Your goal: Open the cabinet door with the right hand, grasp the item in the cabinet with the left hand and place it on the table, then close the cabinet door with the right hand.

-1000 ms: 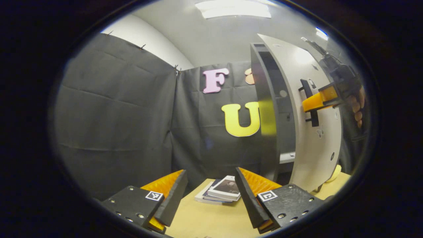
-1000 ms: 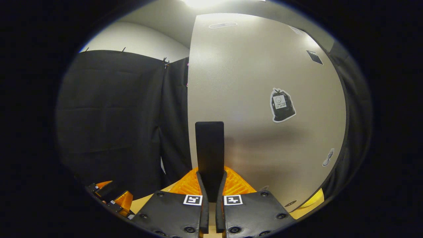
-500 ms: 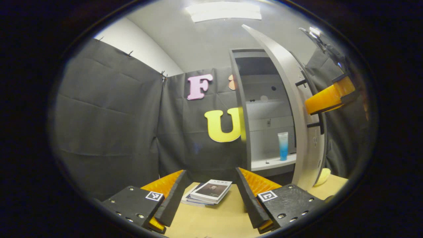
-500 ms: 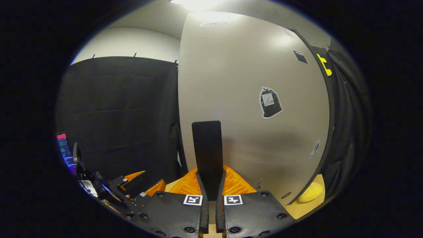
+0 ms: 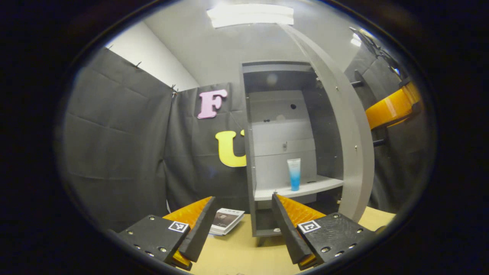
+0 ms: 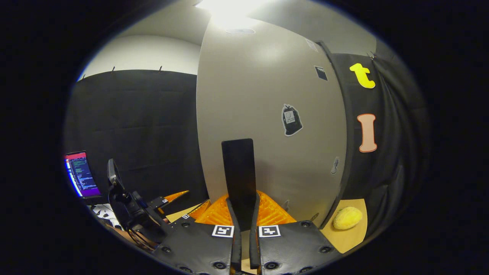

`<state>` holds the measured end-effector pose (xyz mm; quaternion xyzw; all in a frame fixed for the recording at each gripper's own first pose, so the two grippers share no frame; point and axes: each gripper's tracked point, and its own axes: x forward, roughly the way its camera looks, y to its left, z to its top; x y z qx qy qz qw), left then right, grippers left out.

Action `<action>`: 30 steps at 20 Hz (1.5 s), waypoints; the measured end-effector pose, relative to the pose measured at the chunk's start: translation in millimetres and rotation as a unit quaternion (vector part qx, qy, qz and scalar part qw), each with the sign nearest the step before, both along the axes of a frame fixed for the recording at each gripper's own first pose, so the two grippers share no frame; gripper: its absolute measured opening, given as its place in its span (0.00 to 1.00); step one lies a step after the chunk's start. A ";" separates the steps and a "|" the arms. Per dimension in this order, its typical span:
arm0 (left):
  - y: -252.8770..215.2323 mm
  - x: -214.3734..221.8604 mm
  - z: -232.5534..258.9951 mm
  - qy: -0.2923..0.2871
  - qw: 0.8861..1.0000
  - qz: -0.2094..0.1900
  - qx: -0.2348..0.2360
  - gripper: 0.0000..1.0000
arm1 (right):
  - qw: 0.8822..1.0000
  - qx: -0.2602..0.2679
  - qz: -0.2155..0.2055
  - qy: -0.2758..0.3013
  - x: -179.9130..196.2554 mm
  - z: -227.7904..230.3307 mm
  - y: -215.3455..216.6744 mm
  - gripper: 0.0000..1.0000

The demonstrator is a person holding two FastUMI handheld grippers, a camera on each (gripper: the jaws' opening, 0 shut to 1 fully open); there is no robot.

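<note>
One cabinet (image 5: 282, 126) on the table (image 5: 237, 252), its one door (image 5: 344, 126) swung wide open. One tube (image 5: 293, 174) upright on the cabinet's shelf (image 5: 305, 188), alone there, untouched. Left gripper (image 5: 240, 225) in front of the cabinet, jaws wide apart, holding nothing. Right gripper (image 6: 241, 214) at the door's outer face, jaws closed on the one dark handle (image 6: 238, 172). Two books (image 5: 226, 220) stacked left of the cabinet. One yellow lump (image 6: 347, 217) on the table beside the door's lower edge.
</note>
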<state>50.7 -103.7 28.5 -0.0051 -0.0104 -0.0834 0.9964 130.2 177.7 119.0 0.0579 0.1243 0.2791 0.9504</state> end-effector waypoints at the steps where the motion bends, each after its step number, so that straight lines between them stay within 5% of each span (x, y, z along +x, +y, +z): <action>1: -8.8 -1.4 -1.5 0.001 1.000 -0.005 0.000 0.86 | 1.000 0.002 -0.002 0.002 -1.8 -0.8 -3.4 0.10; 11: -88.4 -19.7 2.6 0.000 0.999 -0.051 -0.004 0.87 | 0.996 -0.018 -0.084 -0.003 -11.9 3.9 -59.5 0.05; 13: -99.8 -22.0 0.3 0.003 0.998 -0.056 -0.002 0.87 | 0.994 -0.024 -0.103 -0.007 -9.9 7.6 -69.9 0.13; 14: -104.2 -23.4 -0.8 0.005 0.998 -0.057 -0.002 0.87 | 0.993 -0.025 -0.114 -0.010 -9.1 9.1 -74.6 0.05; 18: -120.2 -23.5 -2.9 0.011 0.998 -0.063 0.000 0.88 | 0.987 -0.033 -0.159 -0.016 -3.9 5.0 -96.7 0.04; 23: -137.4 -2.8 -4.1 0.010 0.997 -0.077 0.011 0.88 | 0.989 -0.008 -0.149 -0.013 -23.9 5.9 -88.0 0.08; 26: -153.4 24.2 -5.6 0.011 0.996 -0.091 0.002 0.88 | 0.985 0.011 -0.169 -0.025 -63.3 24.5 -104.1 0.15; 28: -162.3 46.6 -5.4 0.017 0.995 -0.094 0.001 0.88 | 0.985 0.028 -0.172 -0.019 -99.2 31.0 -111.9 0.34; 30: -171.7 67.7 -6.3 0.018 0.995 -0.100 -0.009 0.87 | 0.972 -0.007 -0.231 -0.034 -124.7 30.2 -141.7 0.42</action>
